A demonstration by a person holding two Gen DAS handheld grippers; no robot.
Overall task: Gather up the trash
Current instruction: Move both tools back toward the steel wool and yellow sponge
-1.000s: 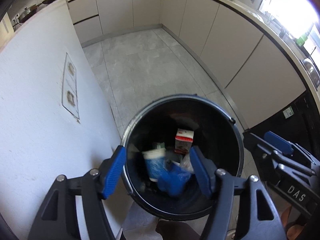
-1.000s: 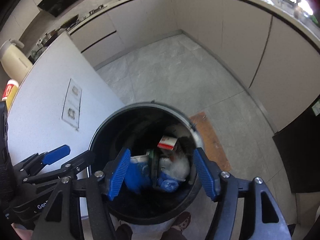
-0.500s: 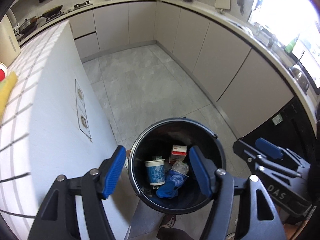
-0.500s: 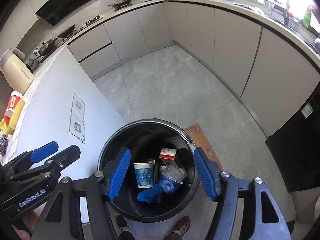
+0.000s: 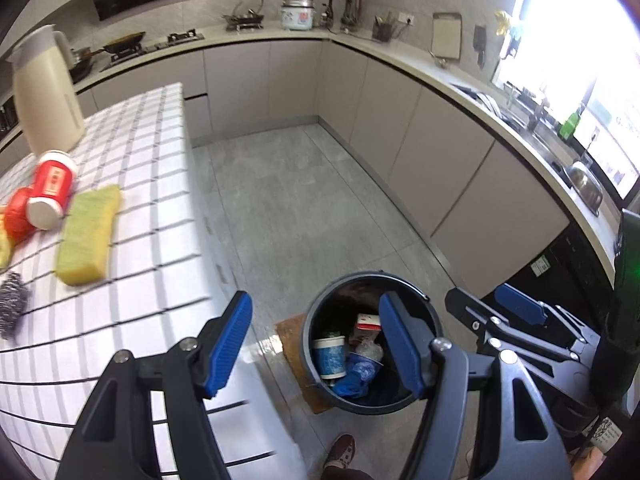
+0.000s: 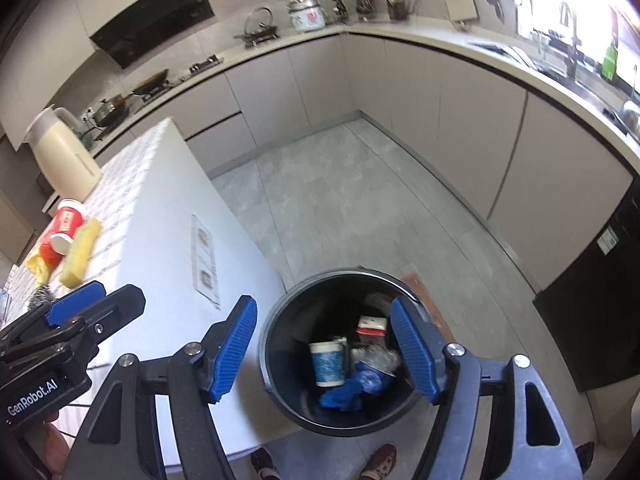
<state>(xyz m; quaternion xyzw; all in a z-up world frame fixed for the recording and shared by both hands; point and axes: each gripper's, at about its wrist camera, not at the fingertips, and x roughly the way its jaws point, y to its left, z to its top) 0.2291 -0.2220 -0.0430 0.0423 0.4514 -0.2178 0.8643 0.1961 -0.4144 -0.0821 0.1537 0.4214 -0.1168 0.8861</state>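
A black trash bin stands on the floor beside a white tiled counter. Inside it lie a white-and-blue paper cup, a red-and-white carton, crumpled clear plastic and a blue cloth-like wad. My left gripper is open high above the bin, holding nothing. My right gripper also hangs above the bin with its jaws opening and nothing between them. A red cup lies on the counter.
On the counter are a yellow sponge, steel wool and a cream jug. A brown board lies under the bin. Grey cabinets ring the tiled floor. A person's shoes stand by the bin.
Both grippers have risen away from the bin, which now looks smaller and lower. The counter top with its cup, sponge and jug has come into view. The right jaws stand slightly wider.
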